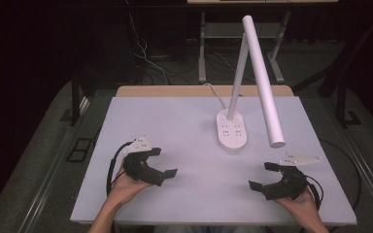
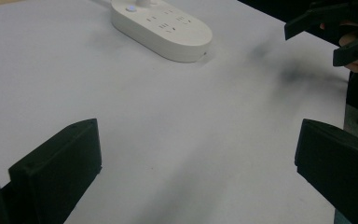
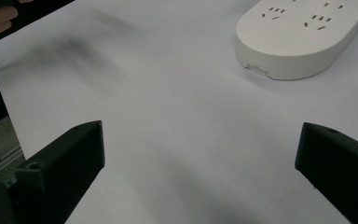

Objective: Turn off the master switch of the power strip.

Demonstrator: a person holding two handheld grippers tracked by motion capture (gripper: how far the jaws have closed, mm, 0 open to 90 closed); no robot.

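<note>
Both hands rest near – left gripper (image 1: 167, 163) & right gripper (image 1: 261, 175), jaws apart, empty. White plastic desk lamp w/ socket base (image 1: 232, 129) stands far-centre on grey counter (image 1: 175, 116). Approach pending – reach forward next.

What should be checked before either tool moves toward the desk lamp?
1. Left tool open, holding nothing: ok.
2. Right tool open, holding nothing: ok.
3. Desk lamp base upright on the table, apart from both tools: ok.
4. Table surface between tools and base free of other things: ok.
5. Lamp head overhangs the right tool's side; clearance: cannot tell.
6. Lamp cord plugged in: cannot tell.
</note>
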